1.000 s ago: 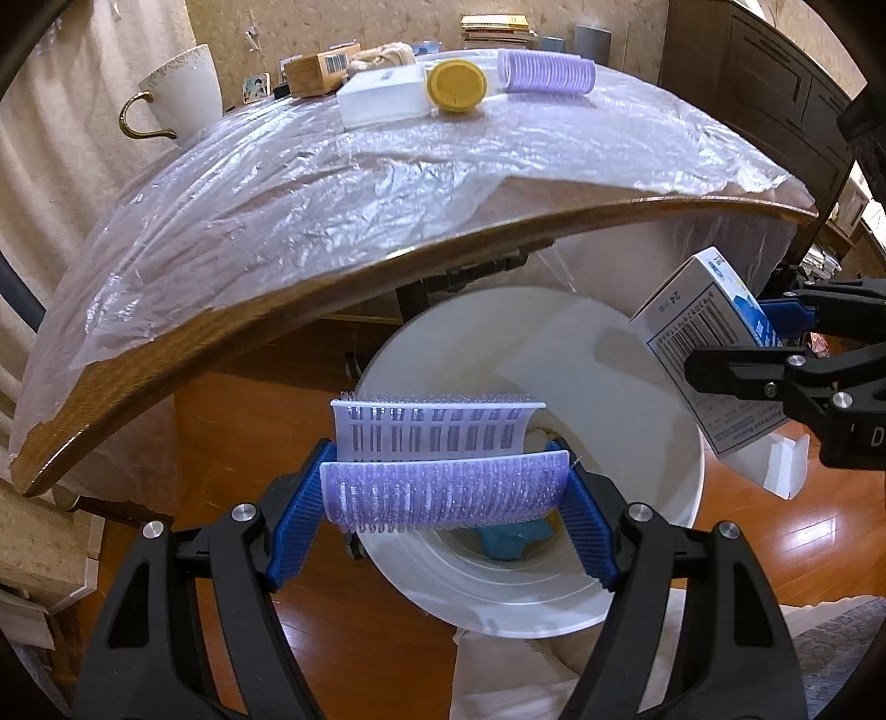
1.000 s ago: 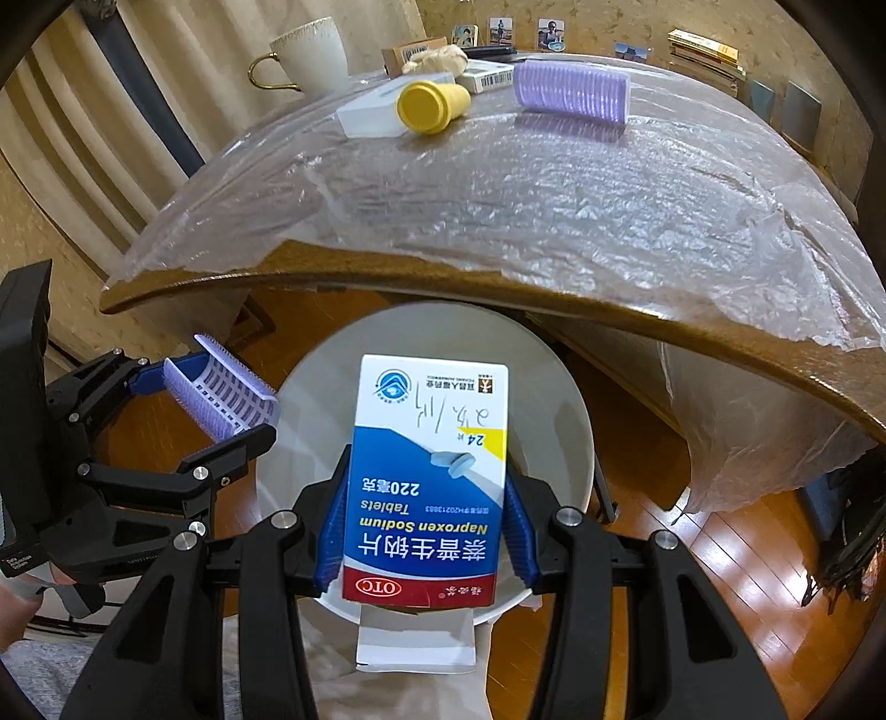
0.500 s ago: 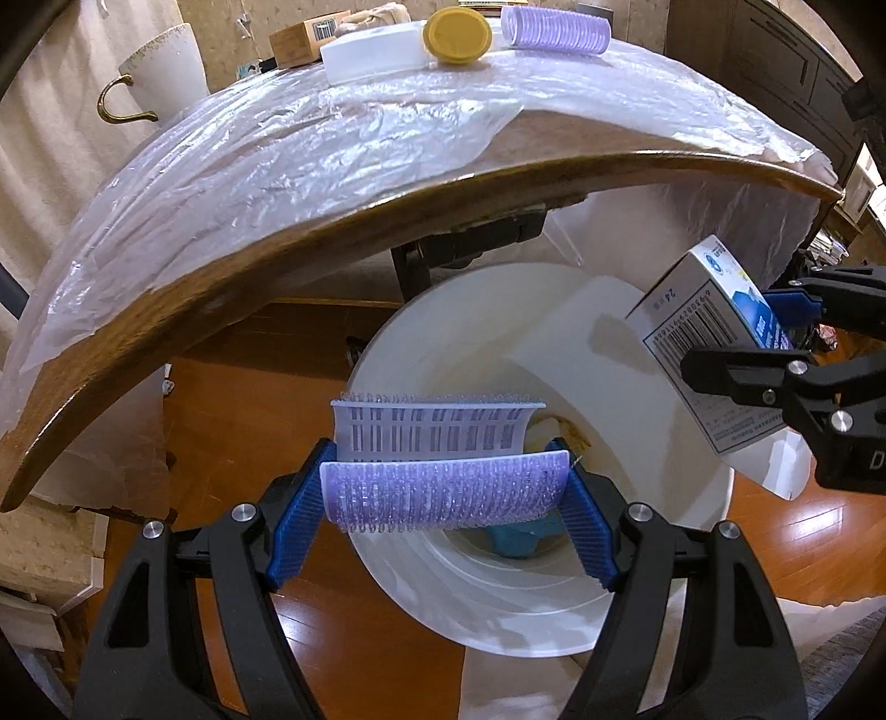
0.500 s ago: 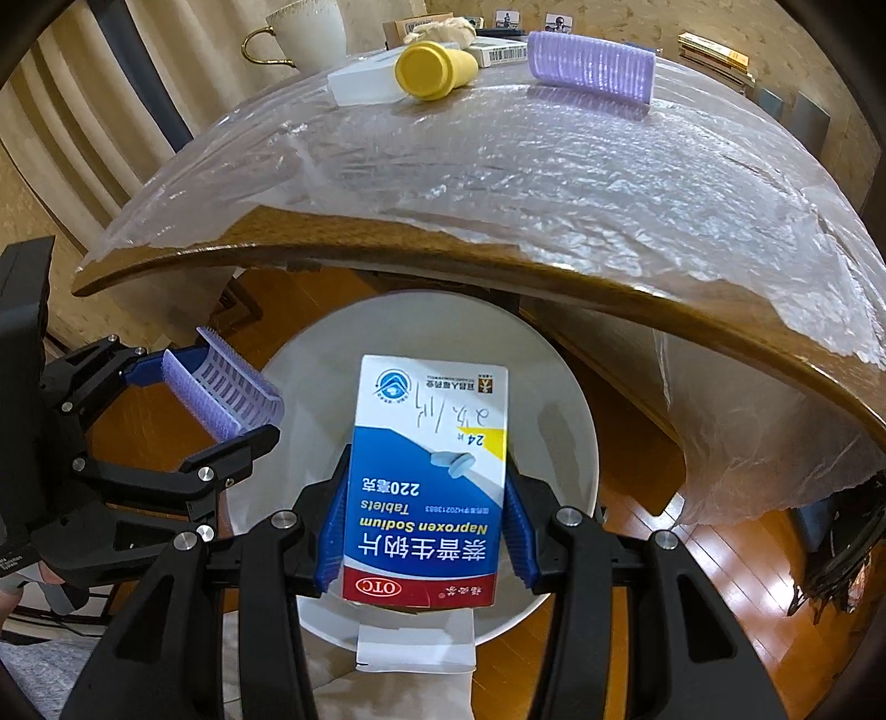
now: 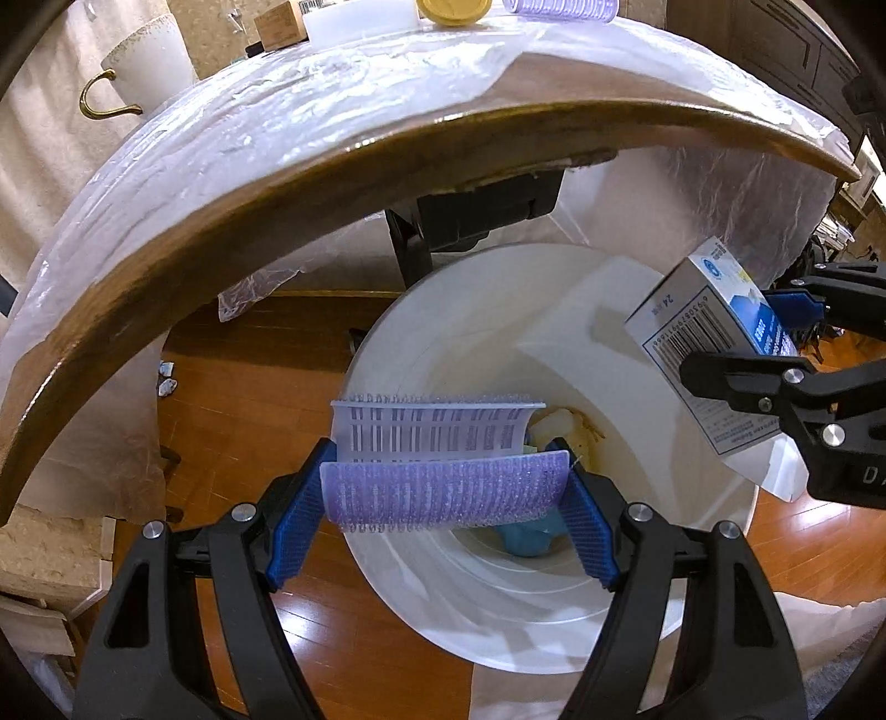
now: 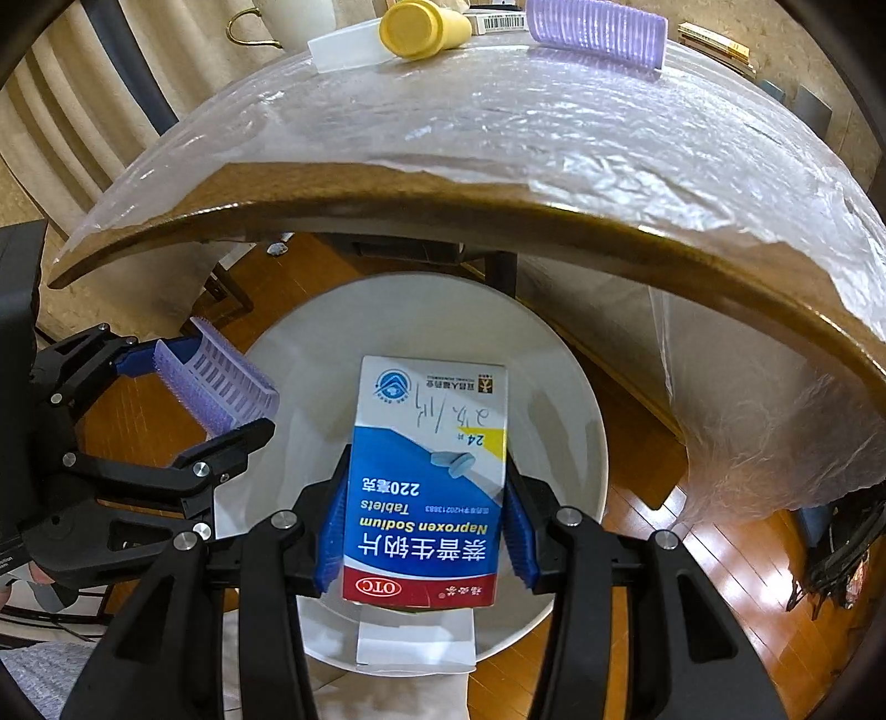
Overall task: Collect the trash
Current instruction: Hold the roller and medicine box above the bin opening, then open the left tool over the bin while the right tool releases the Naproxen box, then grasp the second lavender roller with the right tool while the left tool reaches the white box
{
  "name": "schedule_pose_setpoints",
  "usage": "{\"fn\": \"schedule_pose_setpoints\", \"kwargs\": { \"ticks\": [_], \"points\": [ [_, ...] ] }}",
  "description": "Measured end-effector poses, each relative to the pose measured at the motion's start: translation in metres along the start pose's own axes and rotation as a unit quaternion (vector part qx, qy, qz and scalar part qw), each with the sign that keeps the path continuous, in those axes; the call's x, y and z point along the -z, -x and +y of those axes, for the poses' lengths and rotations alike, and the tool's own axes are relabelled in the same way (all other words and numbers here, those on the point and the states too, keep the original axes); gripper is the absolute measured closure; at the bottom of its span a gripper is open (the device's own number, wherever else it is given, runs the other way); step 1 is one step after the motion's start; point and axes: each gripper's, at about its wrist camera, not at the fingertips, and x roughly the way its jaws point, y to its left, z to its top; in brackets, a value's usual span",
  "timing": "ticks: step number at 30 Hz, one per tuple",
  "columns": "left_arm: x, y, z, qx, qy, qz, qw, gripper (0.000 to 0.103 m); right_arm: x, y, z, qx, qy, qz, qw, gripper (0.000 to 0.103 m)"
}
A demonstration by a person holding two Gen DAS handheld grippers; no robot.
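Trash in both claws hangs over the white bin on the wood floor, just below the plastic-covered table edge; the left gripper is clenched end to end on a purple hair roller; the right gripper grasps a blue and white medicine box by its sides. Inside the bin lie a blue scrap and some pale bits; another purple roller and a yellow cap sit on the tabletop.

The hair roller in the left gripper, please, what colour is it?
Pale purple hair roller, clearest in the left wrist view.
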Motion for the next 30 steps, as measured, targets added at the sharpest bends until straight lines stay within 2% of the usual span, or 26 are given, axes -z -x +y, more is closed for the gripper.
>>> {"fn": "schedule_pose_setpoints", "kwargs": {
  "ticks": [10, 13, 15, 16, 17, 23, 25, 27, 28, 29, 30],
  "points": [
    [-0.002, -0.009, -0.003, -0.001, -0.001, 0.005, 1.0000, 0.026, 0.002, -0.010, 0.000, 0.006, 0.002, 0.006, 1.000, 0.057],
    [-0.002, -0.008, 0.000, 0.021, 0.001, -0.002, 0.9998, 0.026, 0.000, -0.007, 0.001, 0.006, -0.003, 0.004, 1.000, 0.056],
    [-0.001, -0.008, 0.002, 0.027, 0.002, -0.007, 0.9996, 0.021, 0.000, -0.003, -0.002, 0.002, -0.012, -0.001, 1.000, 0.042],
    [-0.002, -0.008, 0.001, 0.022, -0.001, -0.007, 0.9997, 0.018, 0.000, -0.002, -0.003, 0.002, -0.014, -0.005, 1.000, 0.032],
    [-0.002, -0.007, 0.002, 0.019, -0.002, -0.010, 0.9998, 0.016, 0.000, 0.002, -0.004, 0.003, -0.015, -0.010, 1.000, 0.030],
    [0.003, 0.017, 0.010, 0.018, 0.007, -0.030, 0.9994, 0.016, -0.001, 0.034, -0.003, 0.014, -0.009, -0.028, 0.999, 0.030],
    [0.001, 0.046, 0.014, 0.033, 0.011, -0.054, 0.9979, 0.016, -0.002, 0.065, 0.000, 0.013, -0.001, -0.053, 0.998, 0.030],
    [-0.002, 0.088, 0.022, 0.060, 0.015, -0.096, 0.9935, 0.016, -0.005, 0.102, 0.006, 0.012, 0.015, -0.099, 0.995, 0.029],
    [-0.005, 0.110, 0.025, 0.072, 0.016, -0.122, 0.9898, 0.016, -0.007, 0.121, 0.010, 0.017, 0.024, -0.127, 0.991, 0.022],
    [-0.008, 0.127, 0.028, 0.079, 0.018, -0.145, 0.9861, 0.012, -0.011, 0.149, 0.016, 0.030, 0.038, -0.175, 0.983, 0.011],
    [-0.013, 0.157, 0.034, 0.083, 0.023, -0.192, 0.9776, 0.001, -0.014, 0.171, 0.020, 0.041, 0.047, -0.220, 0.974, 0.006]
  ]
}}
